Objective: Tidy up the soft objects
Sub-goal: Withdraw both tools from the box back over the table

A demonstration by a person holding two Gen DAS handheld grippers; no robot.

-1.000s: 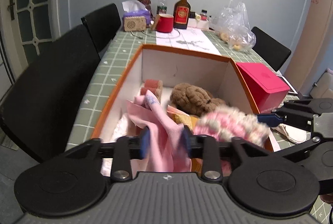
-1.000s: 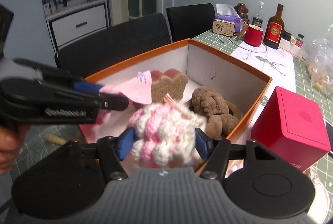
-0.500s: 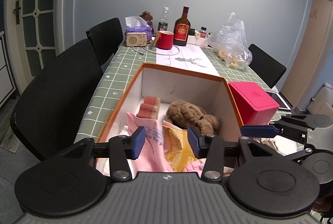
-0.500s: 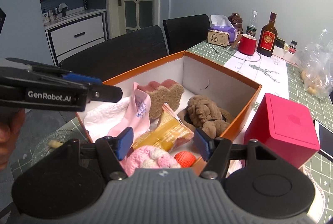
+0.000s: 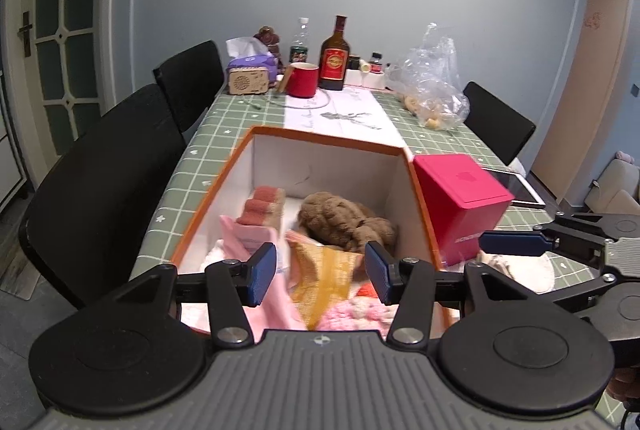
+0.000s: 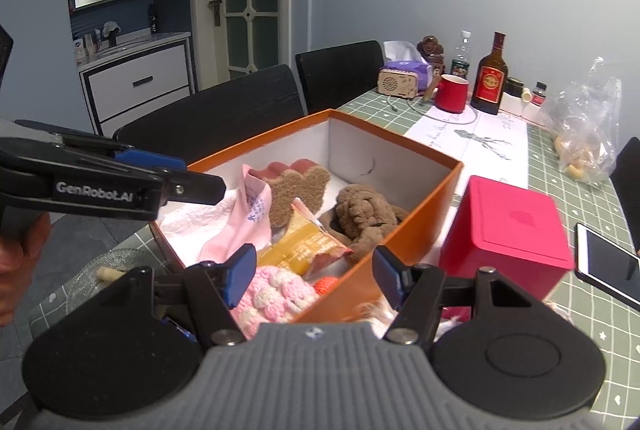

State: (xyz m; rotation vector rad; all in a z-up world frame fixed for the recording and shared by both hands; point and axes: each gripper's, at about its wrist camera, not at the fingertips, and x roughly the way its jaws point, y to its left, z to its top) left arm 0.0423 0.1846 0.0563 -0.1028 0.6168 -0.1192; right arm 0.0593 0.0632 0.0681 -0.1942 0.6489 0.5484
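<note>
Left claw (image 5: 320, 268) has just been opening and is released with nothing pinched, above the near end of the orange-rimmed cardboard box (image 5: 320, 142) on the green checked desk (image 5: 224, 118). Right claw (image 6: 314, 272) is also released and empty. In the box lie a pink cloth (image 6: 244, 226), pink-white crocheted piece (image 6: 276, 294), brown plush toy (image 6: 366, 214), yellow snack packet (image 6: 304, 246) and brown scrub sponge (image 6: 296, 186).

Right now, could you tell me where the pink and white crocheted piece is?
The pink and white crocheted piece lies in the near end of the orange box, beside the yellow snack packet, low in the right wrist view.
</note>
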